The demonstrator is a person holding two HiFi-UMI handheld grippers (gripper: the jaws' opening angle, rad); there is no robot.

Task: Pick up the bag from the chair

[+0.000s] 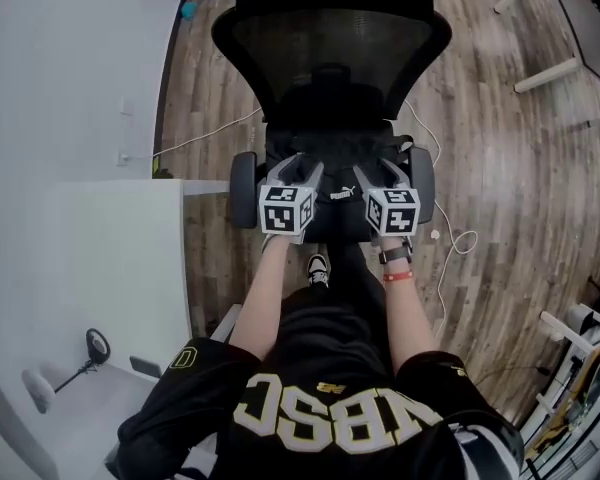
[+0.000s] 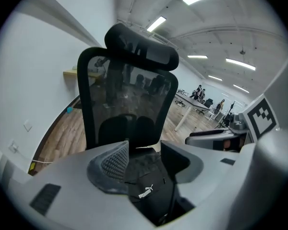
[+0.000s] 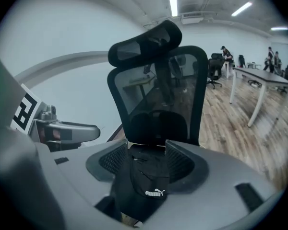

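Note:
A black bag (image 1: 338, 208) with a white logo lies on the seat of a black mesh office chair (image 1: 330, 48). Both grippers hover just above the seat's front, pointing down at the bag. My left gripper (image 1: 302, 166) is open; in the left gripper view its jaws (image 2: 144, 150) stand apart, with the bag (image 2: 149, 190) showing in the gap, not pressed. My right gripper (image 1: 380, 171) is open too. Its jaws (image 3: 147, 150) frame the bag (image 3: 149, 181) without touching it. The chair back (image 3: 158, 95) rises just behind.
Two armrests (image 1: 243, 188) (image 1: 421, 183) flank the grippers. A white desk (image 1: 120, 268) stands at the left. A white cable (image 1: 450, 253) trails over the wooden floor on the right. My shoe (image 1: 318, 266) is under the seat's front. White table legs (image 1: 545, 73) lie far right.

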